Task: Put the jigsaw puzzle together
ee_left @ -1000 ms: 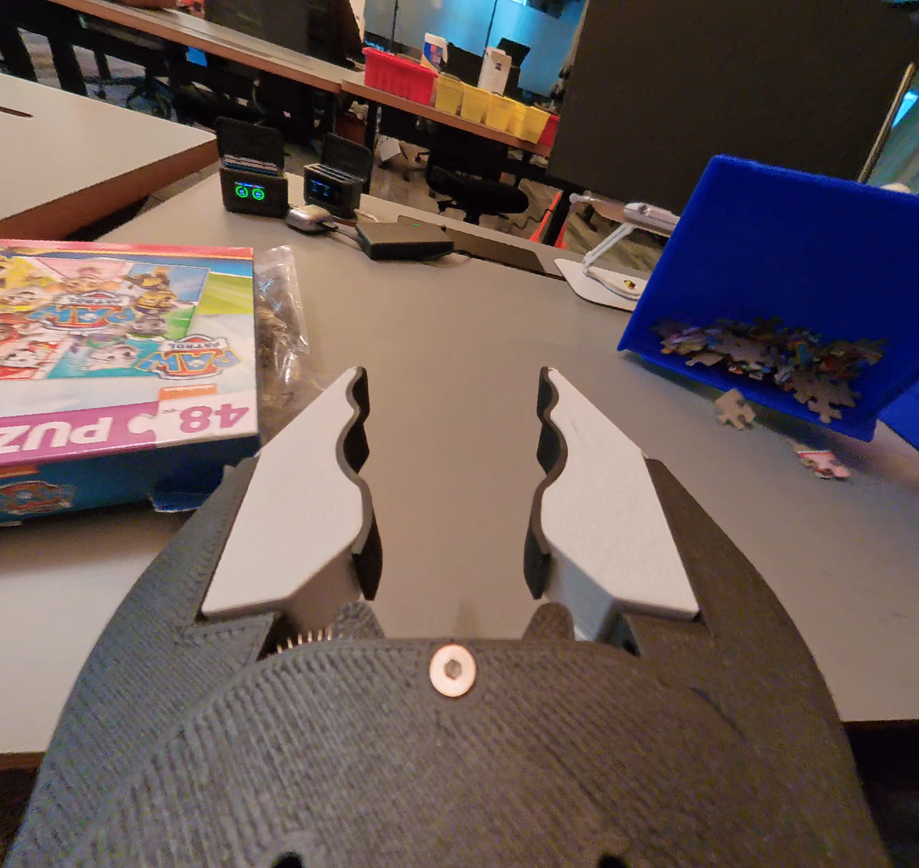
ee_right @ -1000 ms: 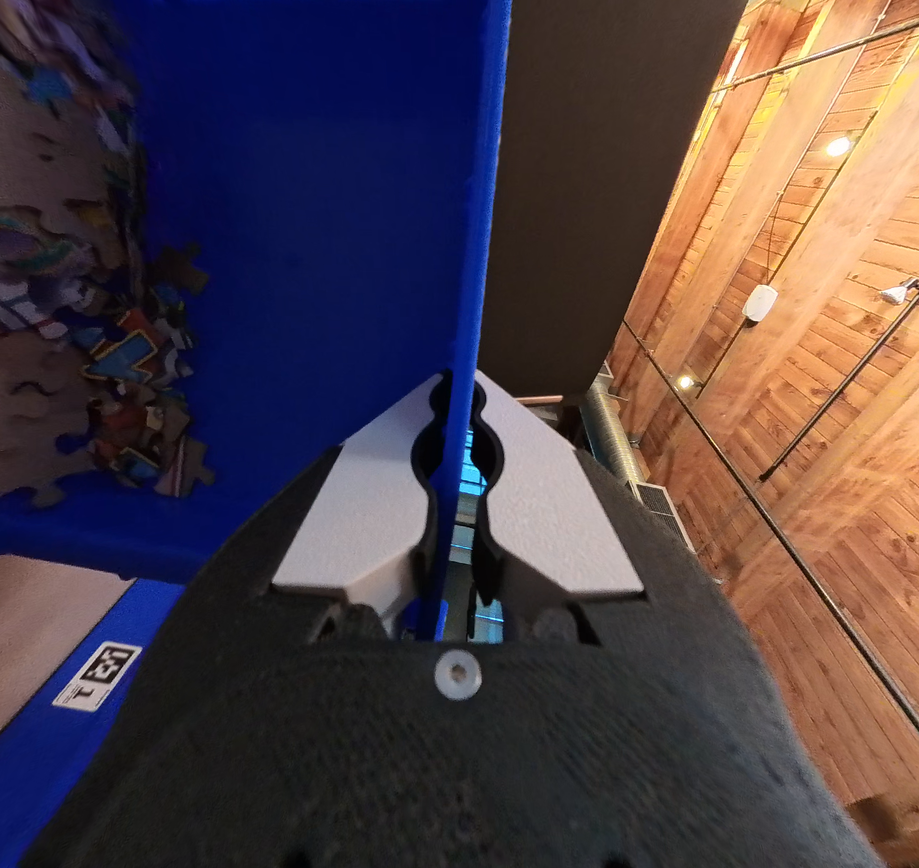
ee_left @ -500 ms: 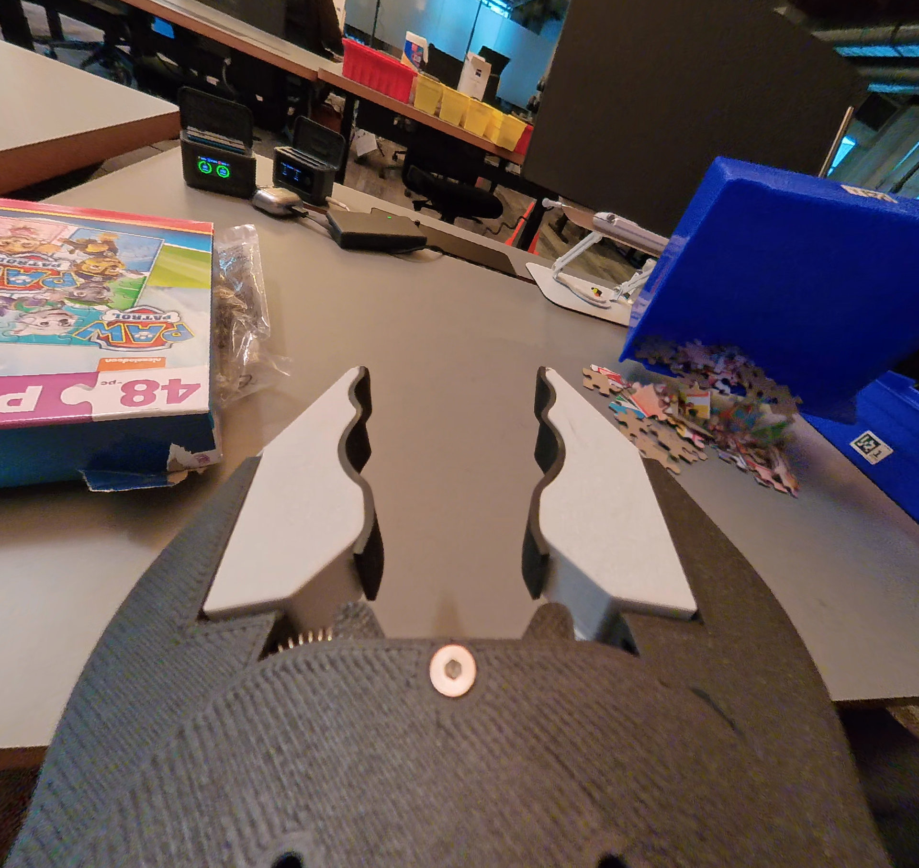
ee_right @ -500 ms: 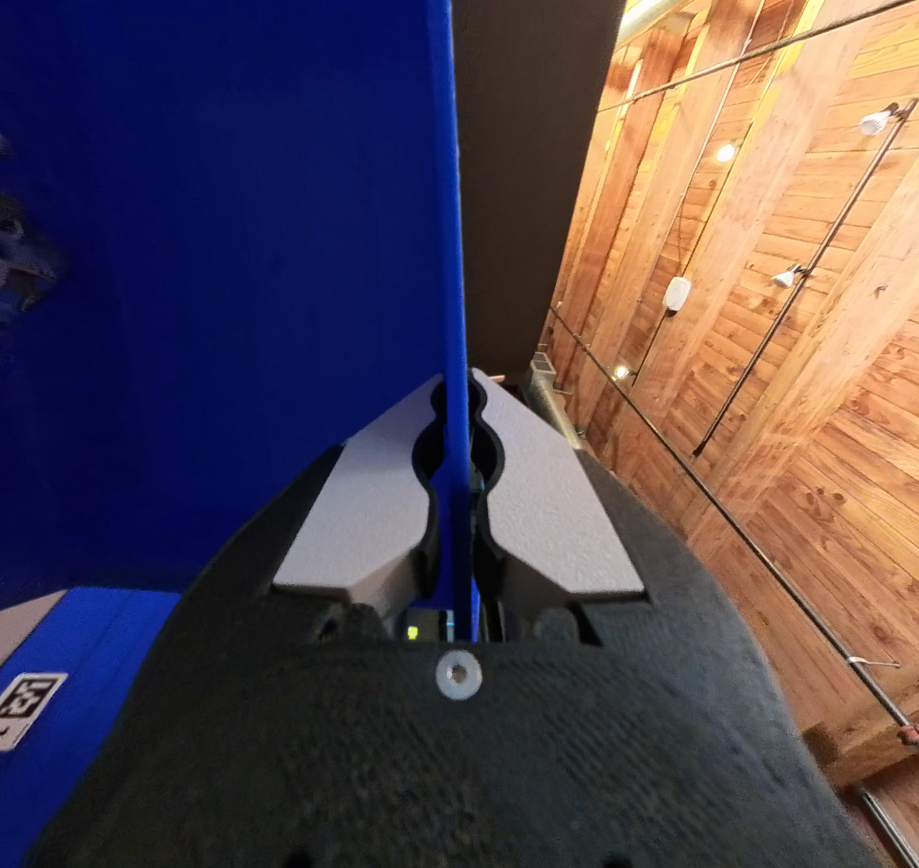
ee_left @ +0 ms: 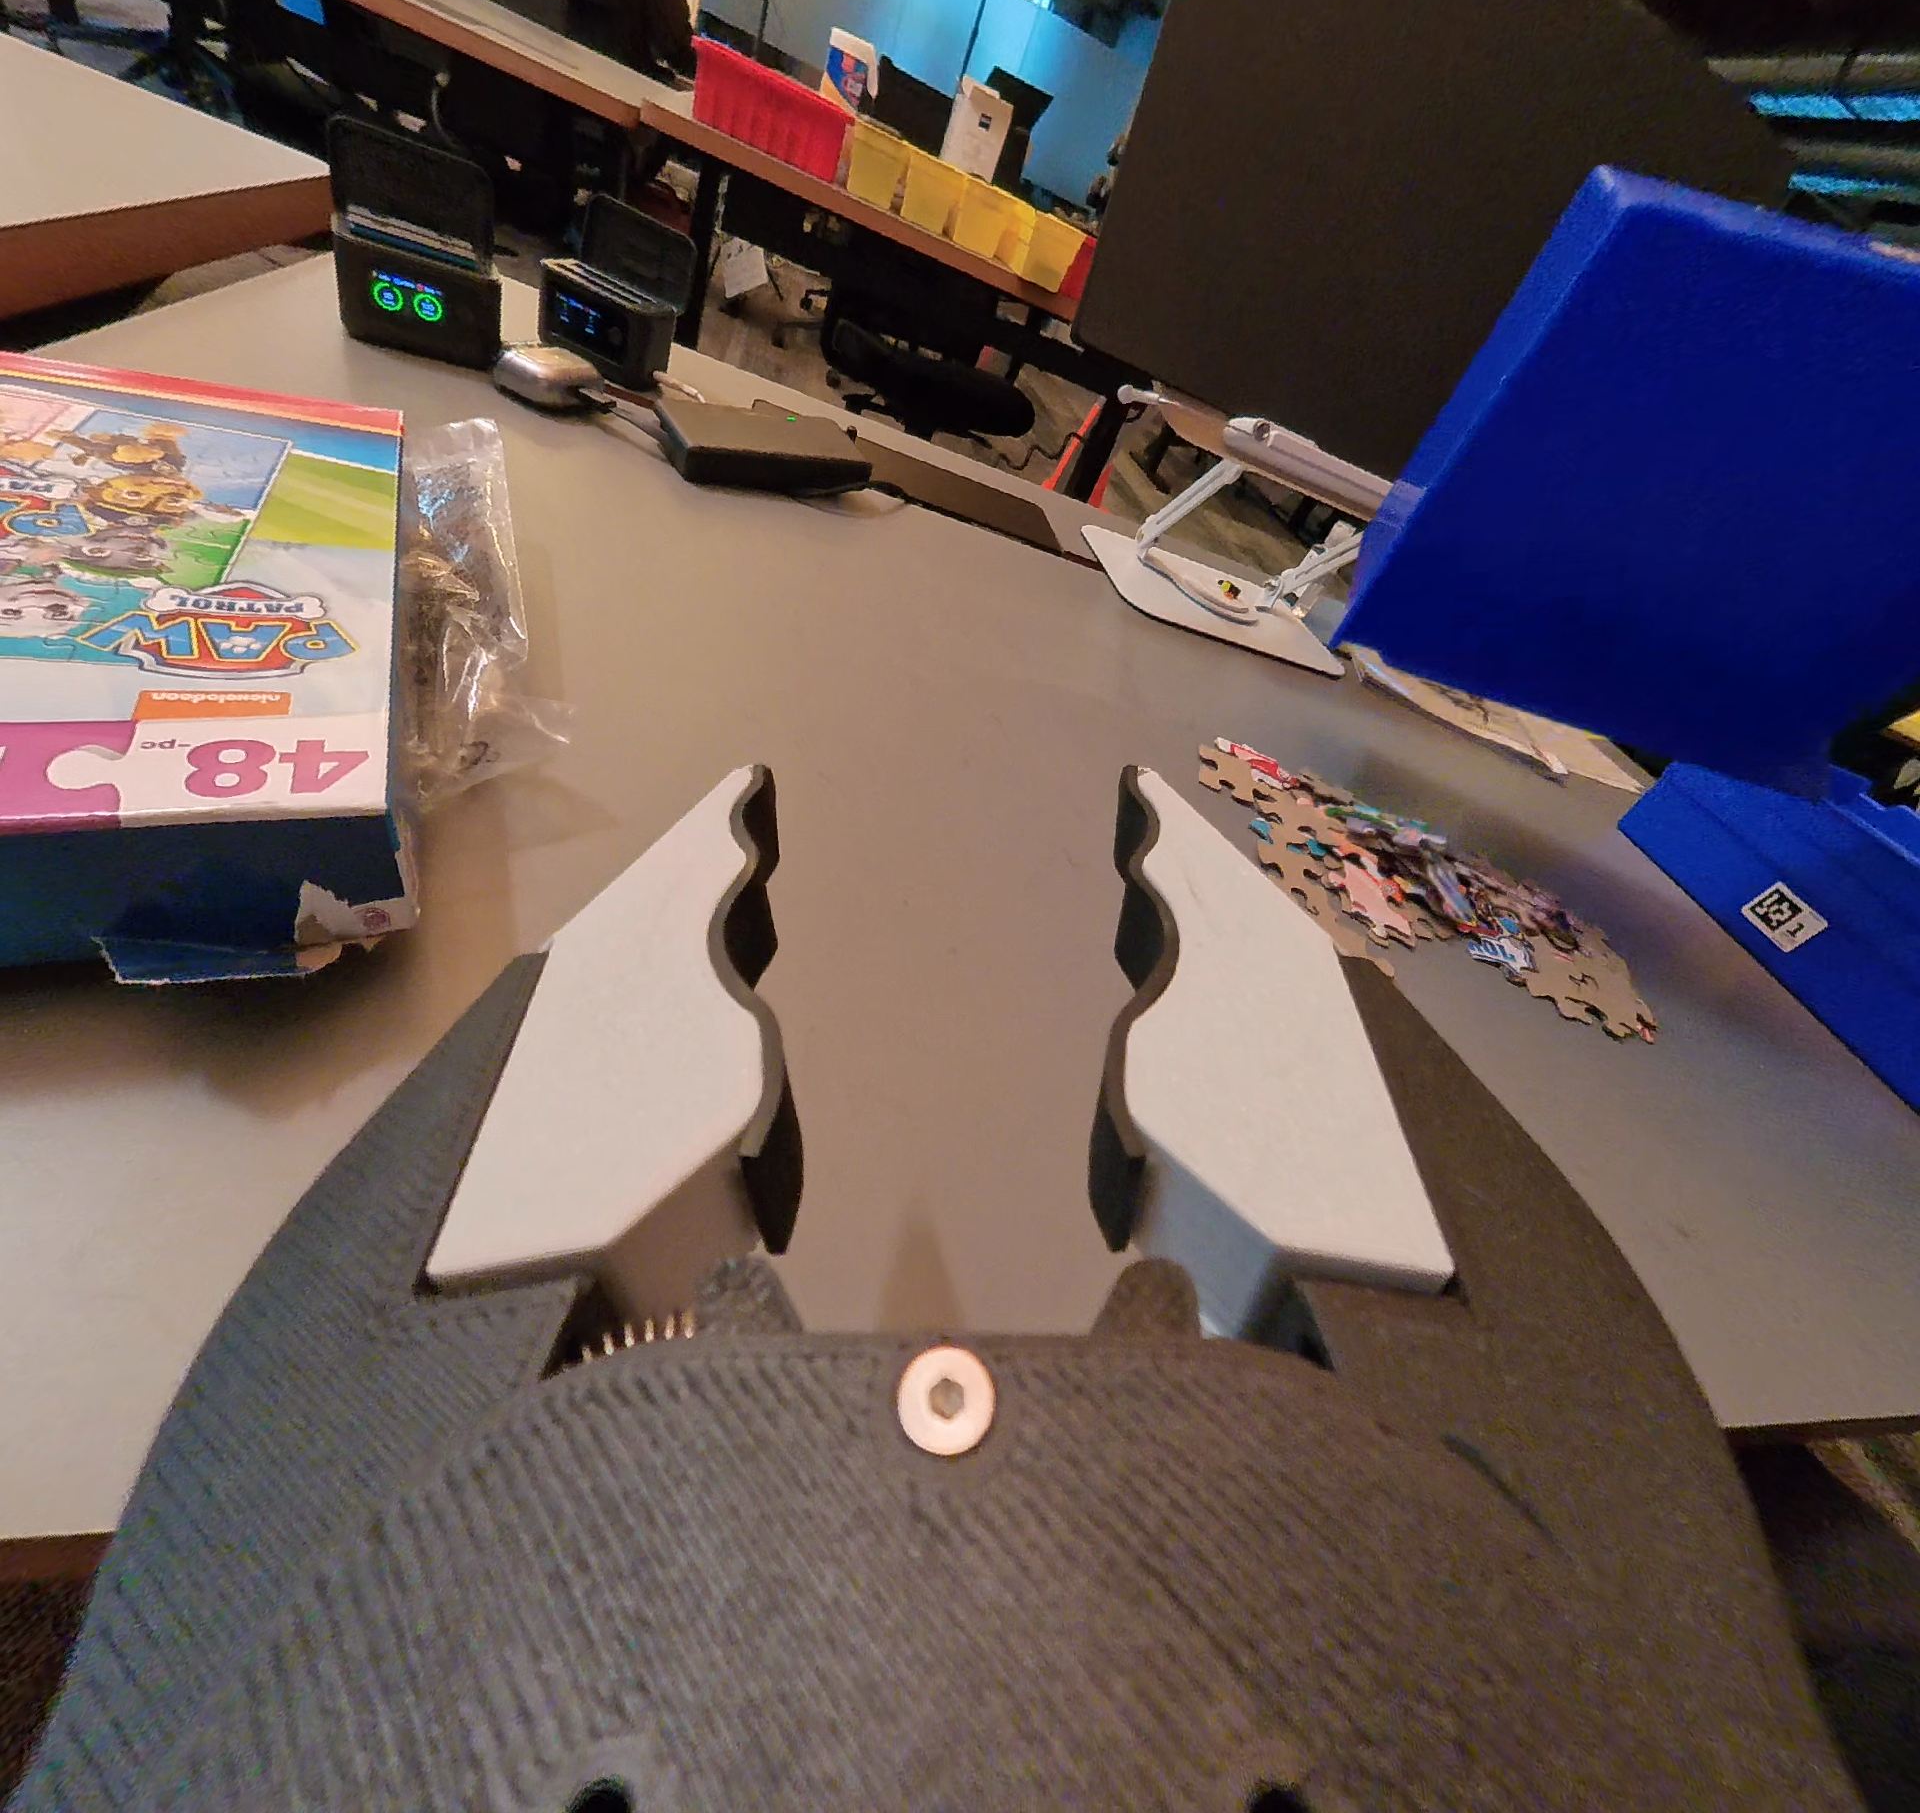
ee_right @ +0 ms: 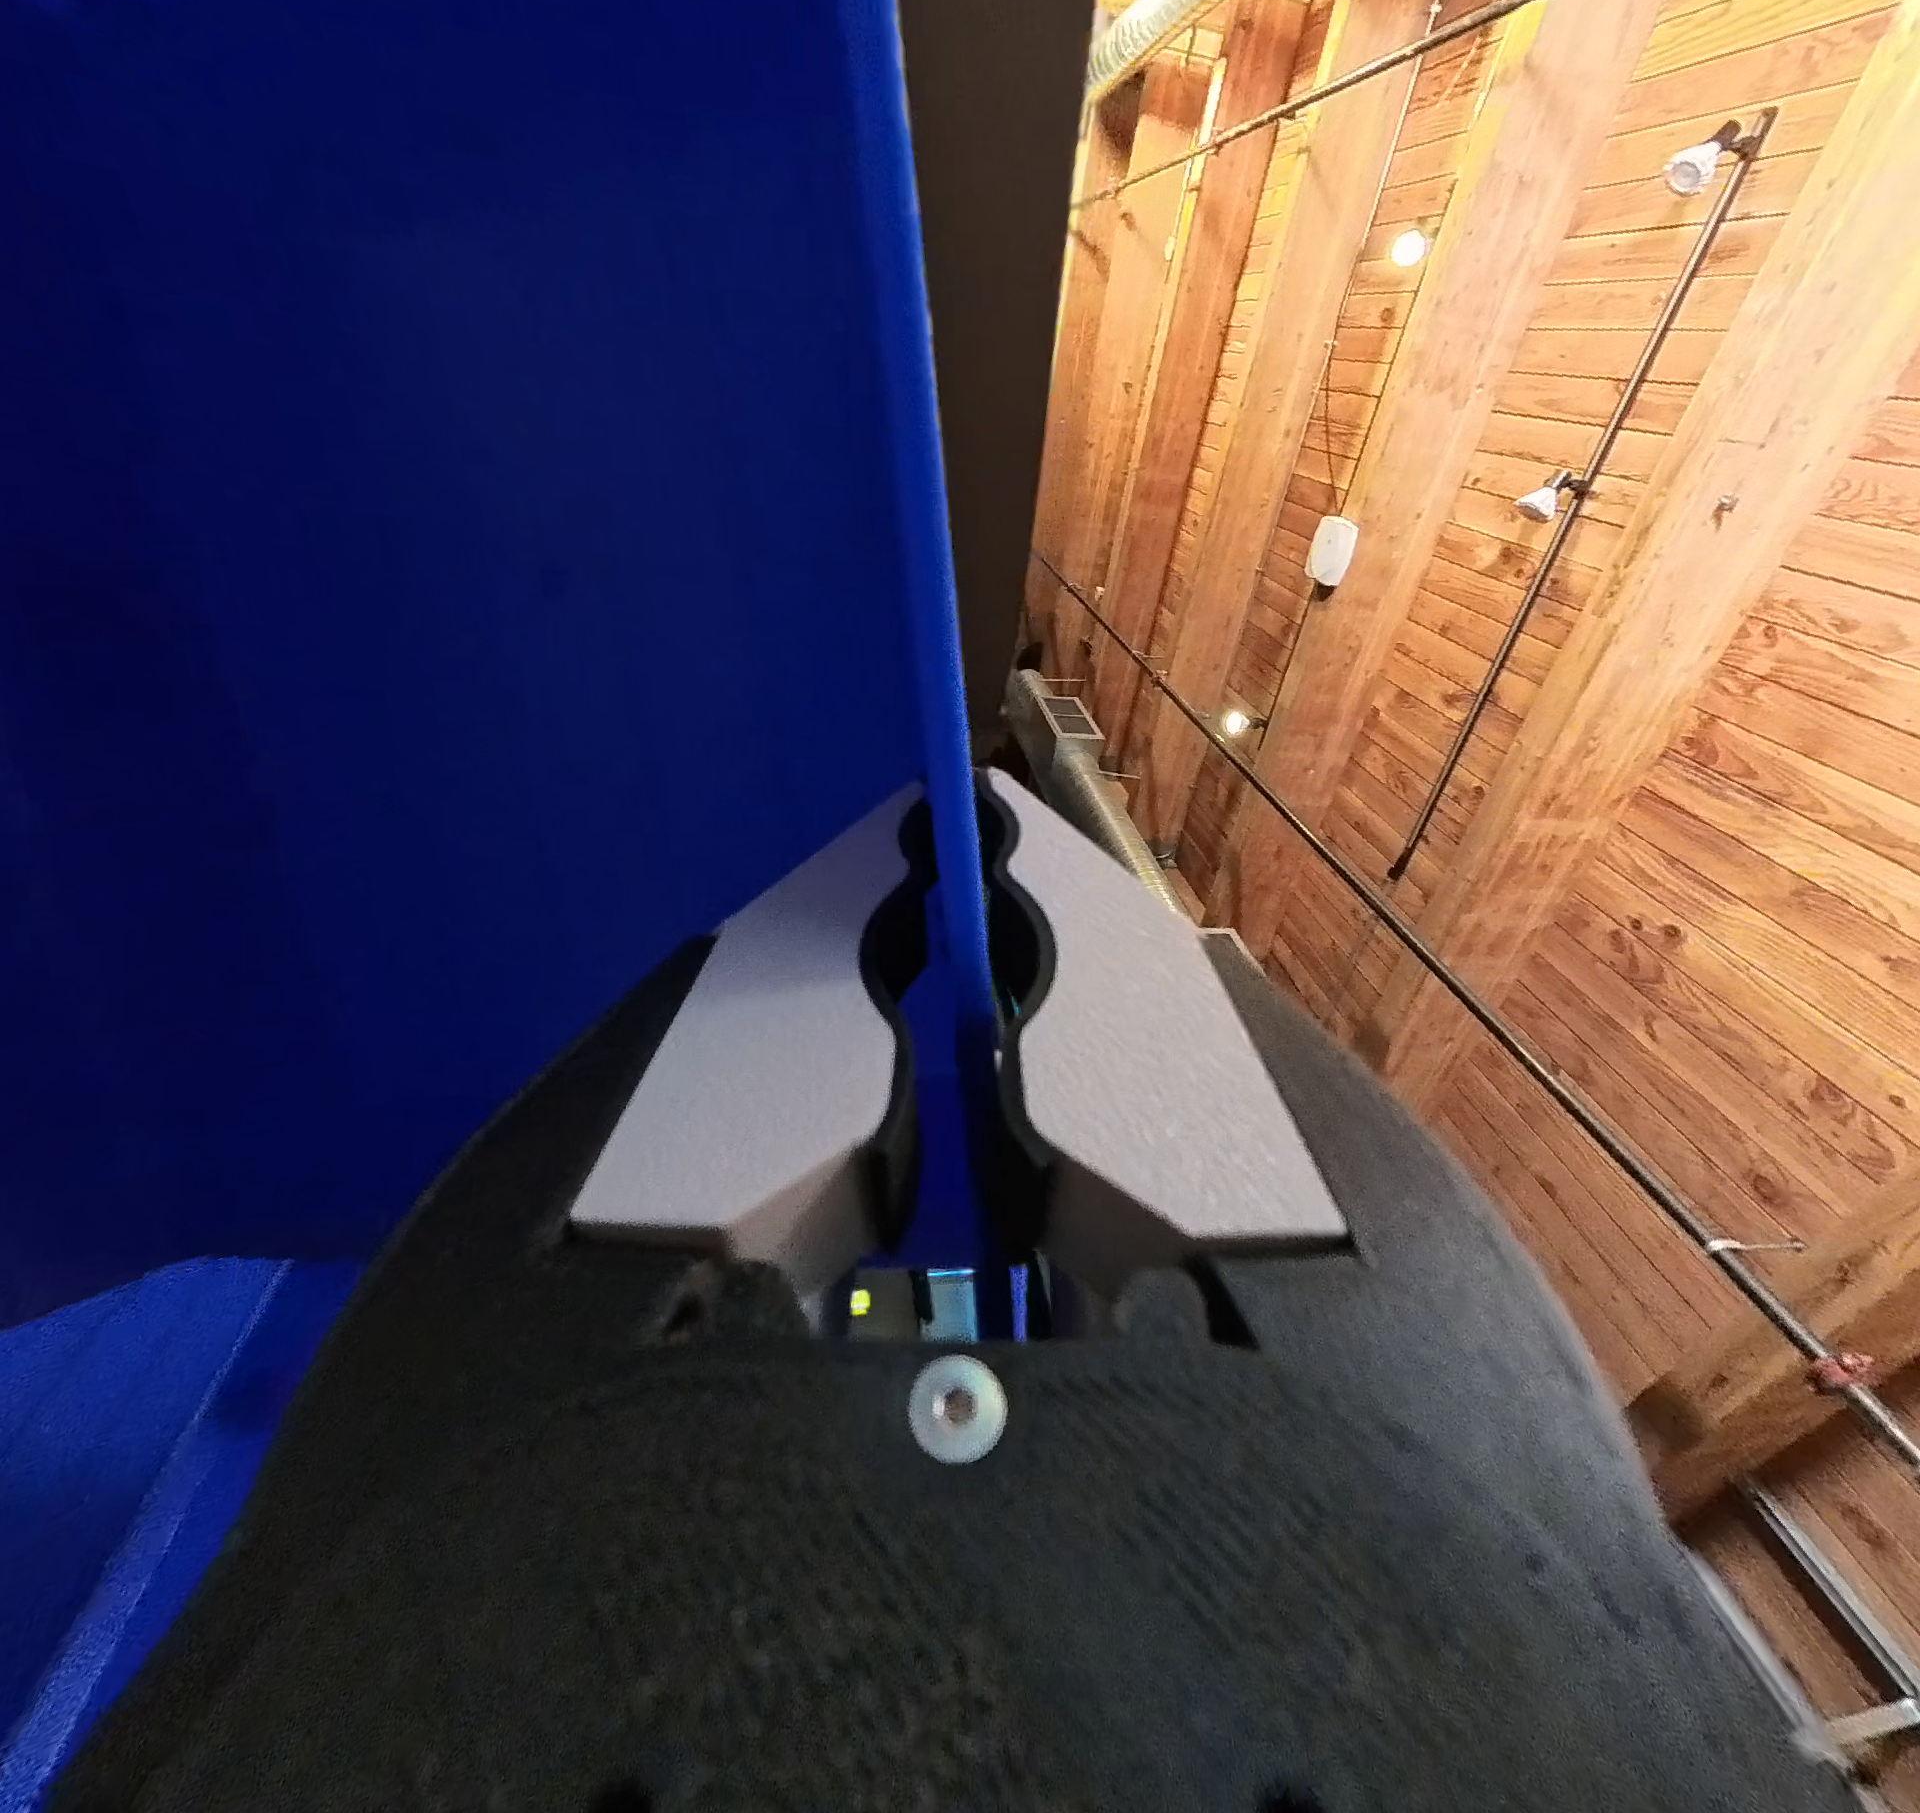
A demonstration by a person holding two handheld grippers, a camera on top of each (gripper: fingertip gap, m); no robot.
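Note:
My right gripper (ee_right: 954,807) is shut on the thin side wall of a blue box (ee_right: 436,475), which it holds tipped up in the air; the inside that shows holds no pieces. The same blue box (ee_left: 1662,475) shows at the right in the left wrist view, tilted above the grey table (ee_left: 935,641). A pile of jigsaw pieces (ee_left: 1423,870) lies on the table below it. My left gripper (ee_left: 945,787) is open and empty, low over the table, left of the pile.
A puzzle carton (ee_left: 177,641) with a clear plastic bag (ee_left: 457,600) beside it lies at the left. A second blue box part (ee_left: 1808,890) with a square tag sits at the right edge. Chargers (ee_left: 416,277), a black device (ee_left: 758,444) and a white stand (ee_left: 1216,568) are at the back. Spacing between my two grippers at the tips: around 50 cm.
The blue box has tipped further and risen; the jigsaw pieces slid out of it into a pile on the table. My left gripper stayed open, and the view shifted slightly.

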